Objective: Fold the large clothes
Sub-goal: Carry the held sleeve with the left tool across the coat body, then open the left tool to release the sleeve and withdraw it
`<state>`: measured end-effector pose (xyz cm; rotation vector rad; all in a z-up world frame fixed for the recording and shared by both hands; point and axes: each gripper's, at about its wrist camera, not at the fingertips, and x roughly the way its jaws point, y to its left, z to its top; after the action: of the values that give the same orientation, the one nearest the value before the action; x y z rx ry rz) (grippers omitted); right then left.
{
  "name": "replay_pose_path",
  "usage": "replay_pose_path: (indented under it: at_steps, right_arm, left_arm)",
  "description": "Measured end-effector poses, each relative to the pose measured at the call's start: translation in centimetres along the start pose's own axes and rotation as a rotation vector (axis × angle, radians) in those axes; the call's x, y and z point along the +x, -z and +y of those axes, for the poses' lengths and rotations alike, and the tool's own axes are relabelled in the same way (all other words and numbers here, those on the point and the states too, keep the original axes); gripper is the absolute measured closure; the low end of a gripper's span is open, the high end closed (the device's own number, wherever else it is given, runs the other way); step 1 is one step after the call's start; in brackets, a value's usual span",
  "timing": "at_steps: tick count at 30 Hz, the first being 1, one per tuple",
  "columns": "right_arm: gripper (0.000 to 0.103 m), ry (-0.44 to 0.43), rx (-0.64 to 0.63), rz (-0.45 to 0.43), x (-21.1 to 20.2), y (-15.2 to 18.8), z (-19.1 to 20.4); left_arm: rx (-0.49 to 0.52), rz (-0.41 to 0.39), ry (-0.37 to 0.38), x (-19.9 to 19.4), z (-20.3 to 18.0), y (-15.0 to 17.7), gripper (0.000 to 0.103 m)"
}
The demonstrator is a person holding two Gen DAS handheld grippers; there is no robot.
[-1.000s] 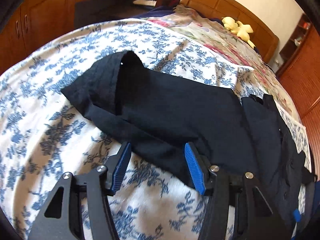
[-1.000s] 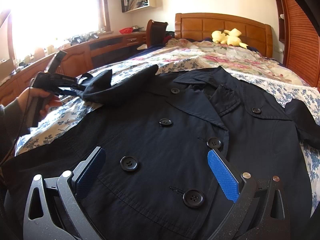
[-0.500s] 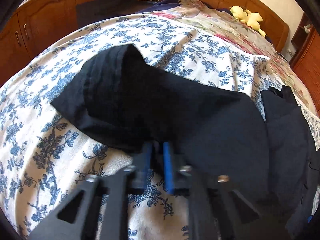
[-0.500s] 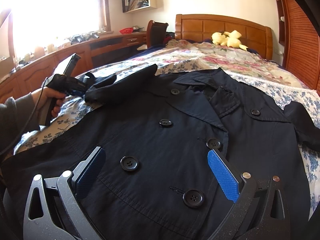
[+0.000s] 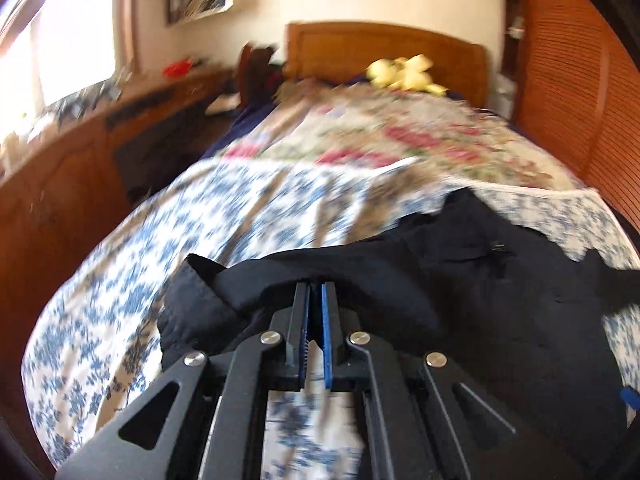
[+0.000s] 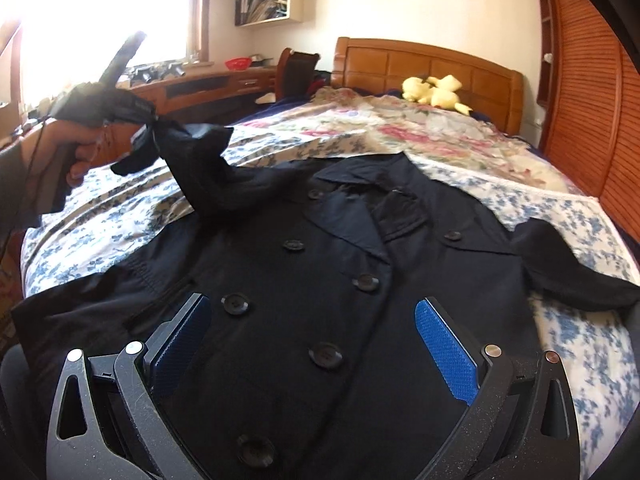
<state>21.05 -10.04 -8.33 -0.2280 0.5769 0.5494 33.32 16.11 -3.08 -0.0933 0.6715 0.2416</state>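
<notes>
Navy cloth fills the lower half of both frames: the coat (image 6: 340, 280) lies face-up and buttoned on the bed (image 6: 560, 332). At mid-left of the right wrist view, the left gripper (image 5: 315, 292) has its fingers pinched on the sleeve (image 6: 208, 172), lifted clear. The right gripper (image 6: 312, 340) hovers spread wide over the front, holding nothing. The left view is blurred, so the bite looks thin, perhaps; the cuff could slip out, or the pull could drag the coat askew.
</notes>
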Motion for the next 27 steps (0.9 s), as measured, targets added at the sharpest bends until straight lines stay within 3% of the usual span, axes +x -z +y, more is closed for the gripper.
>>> replay_pose_path:
  at_steps: [5, 11, 16, 23, 27]
  right_arm:
    - [0.0, 0.045, 0.021, -0.002, -2.2, 0.6, -2.0]
    - [0.0, 0.041, 0.092, 0.017, -3.6, 1.7, -4.6]
    - [0.0, 0.04, 0.127, 0.03, -3.6, 1.7, -5.8]
    - [0.0, 0.028, 0.141, 0.051, -2.7, 1.1, -5.5]
    - [0.0, 0.032, 0.121, 0.063, -2.2, 1.0, -4.7]
  left_arm:
    - [0.075, -0.074, 0.095, -4.2, -4.8, 0.0, 0.102]
    - [0.119, -0.07, 0.204, -6.3, -8.9, 2.4, 0.102]
    - [0.17, -0.052, 0.212, -7.3, -11.1, 5.7, 0.1]
    - [0.182, -0.041, 0.247, -8.5, -11.2, 9.0, 0.097]
    - [0.195, -0.065, 0.247, -9.8, -10.7, 10.7, 0.088]
